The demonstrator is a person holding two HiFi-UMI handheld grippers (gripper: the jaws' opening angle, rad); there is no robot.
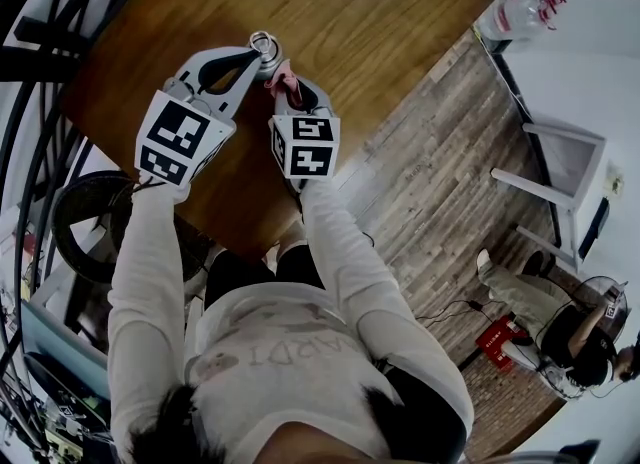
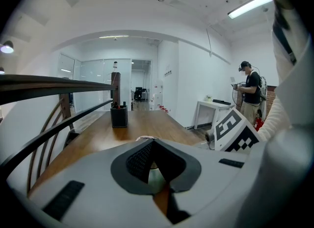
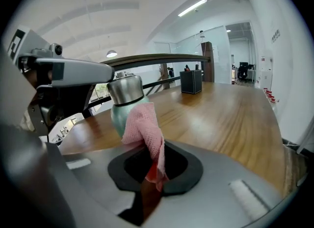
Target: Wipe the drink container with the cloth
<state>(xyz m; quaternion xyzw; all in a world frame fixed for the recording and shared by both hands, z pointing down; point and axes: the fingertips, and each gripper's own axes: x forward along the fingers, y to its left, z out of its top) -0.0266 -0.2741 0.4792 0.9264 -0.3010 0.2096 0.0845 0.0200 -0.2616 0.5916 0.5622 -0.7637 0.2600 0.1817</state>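
Note:
The drink container point(image 1: 265, 47) is a teal bottle point(image 3: 117, 118) with a steel cap, standing upright on the wooden table point(image 1: 350, 22). My left gripper point(image 1: 258, 60) is shut on the bottle near its top. A strip of its body shows between the jaws in the left gripper view point(image 2: 156, 178). In the right gripper view the left gripper point(image 3: 68, 70) reaches in from the left to the cap. My right gripper point(image 3: 154, 170) is shut on a pink cloth point(image 3: 144, 128). The cloth point(image 1: 284, 79) rests against the bottle's side below the cap.
A black pen holder point(image 2: 119, 116) stands further along the table point(image 3: 191, 81). A dark railing point(image 1: 40, 42) runs along the table's left side. A white desk point(image 2: 211, 109) and a standing person point(image 2: 251, 94) are off to the right, across the plank floor.

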